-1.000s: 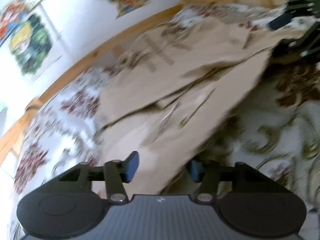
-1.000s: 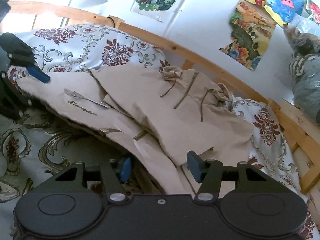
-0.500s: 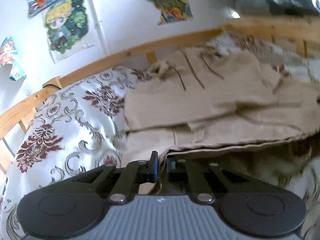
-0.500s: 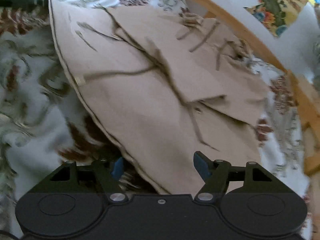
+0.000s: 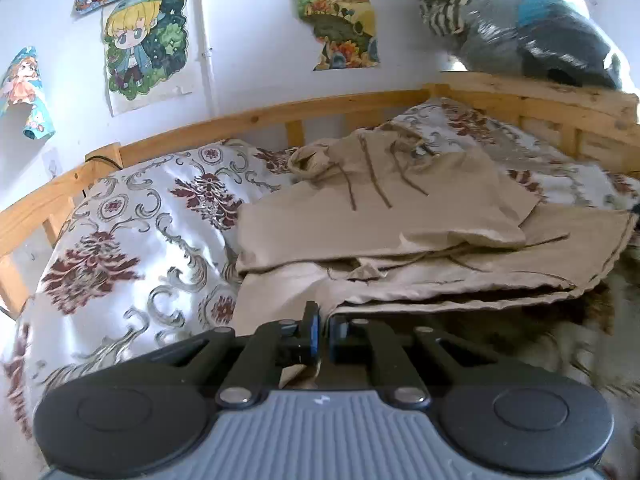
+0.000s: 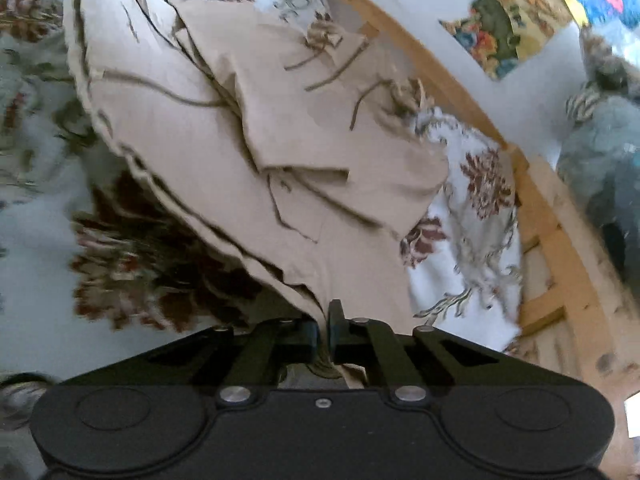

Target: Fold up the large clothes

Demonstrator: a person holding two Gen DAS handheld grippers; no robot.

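left gripper (image 5: 323,330): jaws went from wide apart to clamped on the beige garment (image 5: 400,232) hem | right gripper (image 6: 323,330): likewise, closed last (cloth pinched between pads) | garment's near edge lifted off the bedspread (image 5: 132,240)

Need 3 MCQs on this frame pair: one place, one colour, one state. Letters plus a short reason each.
1. The garment lies on:
A. a patterned bedspread
B. a desk
C. a bare floor

2. The garment's colour:
A. navy
B. beige
C. red

3. The left claw and right claw are:
A. both wide open
B. one open, one shut
C. both shut on the garment

Answers:
1 A, the floral bedspread shows around it inside the wooden bed rail.
2 B, the cloth is tan throughout.
3 C, fabric runs between the closed pads in each wrist view.
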